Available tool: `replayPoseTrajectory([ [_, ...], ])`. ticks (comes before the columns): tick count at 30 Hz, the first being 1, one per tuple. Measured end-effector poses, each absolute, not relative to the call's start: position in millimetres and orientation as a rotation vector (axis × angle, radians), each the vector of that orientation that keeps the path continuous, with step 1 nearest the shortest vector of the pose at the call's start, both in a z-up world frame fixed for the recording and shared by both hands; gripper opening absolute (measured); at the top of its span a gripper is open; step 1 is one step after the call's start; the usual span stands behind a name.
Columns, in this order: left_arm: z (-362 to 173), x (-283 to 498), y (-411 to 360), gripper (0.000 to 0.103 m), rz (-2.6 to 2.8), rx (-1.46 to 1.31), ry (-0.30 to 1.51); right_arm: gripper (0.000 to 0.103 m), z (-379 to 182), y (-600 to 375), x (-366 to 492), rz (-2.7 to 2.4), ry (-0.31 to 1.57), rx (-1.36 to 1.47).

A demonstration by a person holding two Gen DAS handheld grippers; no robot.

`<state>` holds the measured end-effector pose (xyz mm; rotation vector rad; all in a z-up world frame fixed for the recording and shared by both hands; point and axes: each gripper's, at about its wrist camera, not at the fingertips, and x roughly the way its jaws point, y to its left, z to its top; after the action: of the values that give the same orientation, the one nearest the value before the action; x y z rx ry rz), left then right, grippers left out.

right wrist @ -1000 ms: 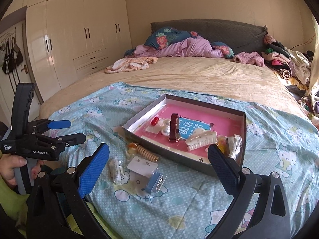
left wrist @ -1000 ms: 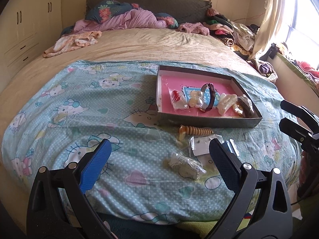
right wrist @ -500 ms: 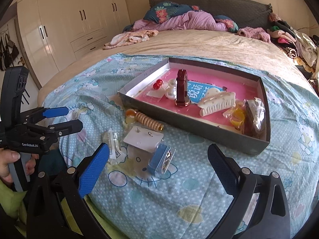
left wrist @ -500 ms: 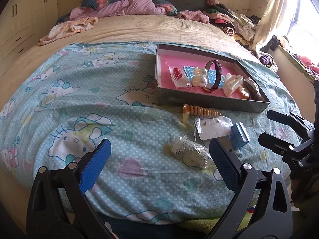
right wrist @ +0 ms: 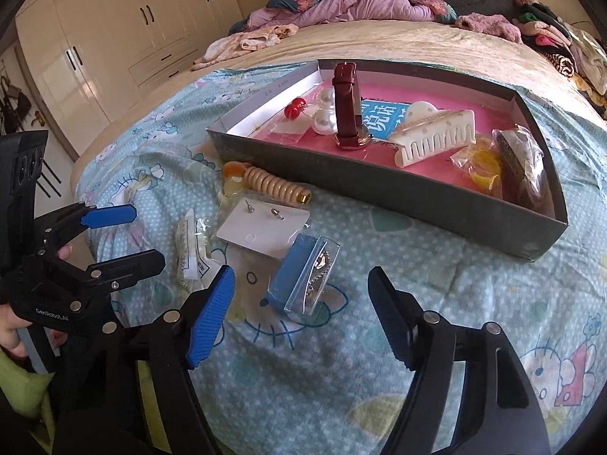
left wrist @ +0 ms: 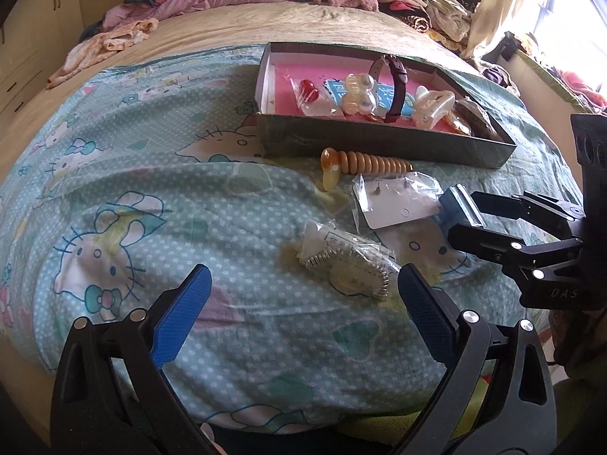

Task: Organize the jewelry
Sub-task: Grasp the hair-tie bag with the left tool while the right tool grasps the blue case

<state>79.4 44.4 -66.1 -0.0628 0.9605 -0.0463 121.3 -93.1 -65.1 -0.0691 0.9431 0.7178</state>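
Left wrist view: the box (left wrist: pixel 383 144), shallow, dark card w/ pink floor, sat on the bed (left wrist: pixel 114 174). In it were red beads (left wrist: pixel 308 86), pearl clips (left wrist: pixel 358 93), a dark strap watch (left wrist: pixel 396 87) standing on edge, a cream claw clip (left wrist: pixel 432 108) and bagged bits at the right end. Outside, just in front, lay a ribbed amber coil (left wrist: pixel 366 162), an earring card (left wrist: pixel 398 204) in a clear bag, a blue case (left wrist: pixel 455 208) and a bagged comb (left wrist: pixel 347 265). Left gripper (left wrist: pixel 303 314) fingers were wide, nothing between them.

Right wrist view: right gripper (right wrist: pixel 303 311) fingers were closing, w/ the blue case (right wrist: pixel 303 275) just ahead, untouched. A blue label (right wrist: pixel 381 119) in the box had unreadable characters. The left gripper body read "GenRobot.AI".
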Motion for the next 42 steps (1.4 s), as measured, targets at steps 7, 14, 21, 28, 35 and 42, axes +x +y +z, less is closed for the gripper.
replayPoseTrajectory([
  [7, -73.7, 82.9, 39.0, 0.092, -0.066, -0.050, 0.981, 0.035, -75.6, -97.1, 128.9, 0.756, 0.964, -0.039],
  [14, -78.7, 91.2, 37.3, 0.092, -0.091, -0.070, 1.003, 0.030, -70.4, -102.6, 132.5, 0.762, 0.949, -0.018],
  [21, -84.2, 103.5, 35.4, 0.092, -0.136, -0.109, 1.027, 0.026, -67.2, -111.4, 135.3, 0.759, 0.942, 0.006],
  [28, -89.9, 111.5, 25.2, 0.080, -0.151, -0.070, 1.048, 0.026, -64.6, -114.2, 137.2, 0.754, 0.932, 0.013],
  [35, -86.7, 106.6, 22.8, 0.062, -0.142, -0.052, 1.027, 0.024, -62.2, -116.6, 136.7, 0.758, 0.929, 0.010],
  [42, -72.5, 95.1, 22.8, 0.060, -0.125, -0.050, 0.978, 0.024, -54.5, -115.7, 132.2, 0.759, 0.909, -0.013],
])
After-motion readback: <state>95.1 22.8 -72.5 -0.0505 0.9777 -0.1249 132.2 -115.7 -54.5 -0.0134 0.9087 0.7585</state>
